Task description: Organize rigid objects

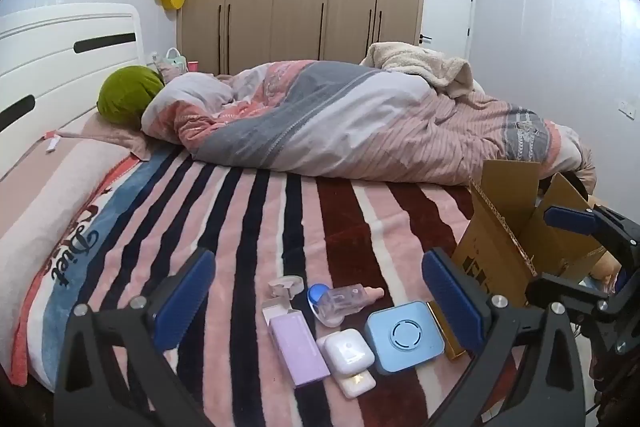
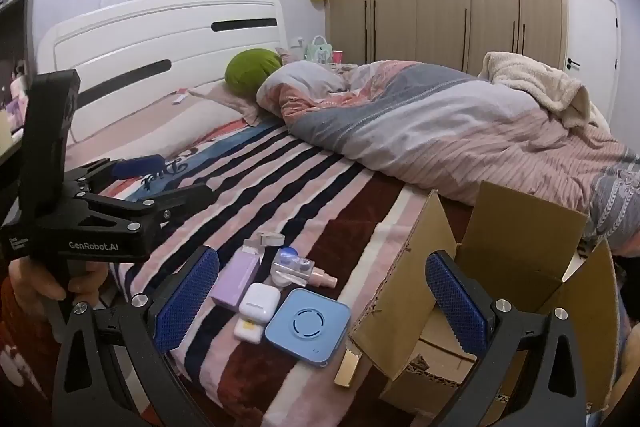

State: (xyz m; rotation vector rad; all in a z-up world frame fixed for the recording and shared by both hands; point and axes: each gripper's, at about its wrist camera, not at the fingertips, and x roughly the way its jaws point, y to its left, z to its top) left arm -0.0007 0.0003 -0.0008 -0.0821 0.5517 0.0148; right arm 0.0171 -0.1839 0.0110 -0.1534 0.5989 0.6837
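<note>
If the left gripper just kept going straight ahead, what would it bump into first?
Probably the small items on the striped blanket: the left gripper, open, frames the clear bottle and blue square box. Depth is uncertain.

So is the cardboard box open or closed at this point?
Open. The cardboard box has its flaps standing up and spread outward, exposing the interior. Whether anything lies inside cannot be told from either view.

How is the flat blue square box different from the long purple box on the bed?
The flat light-blue square box is wide, with rounded corners and a ring pattern on top. The long pale-purple box is narrow, with a plain top. The blue one lies beside the open cardboard box; the purple one lies farther from it. Both lie flat on the striped blanket.
</note>
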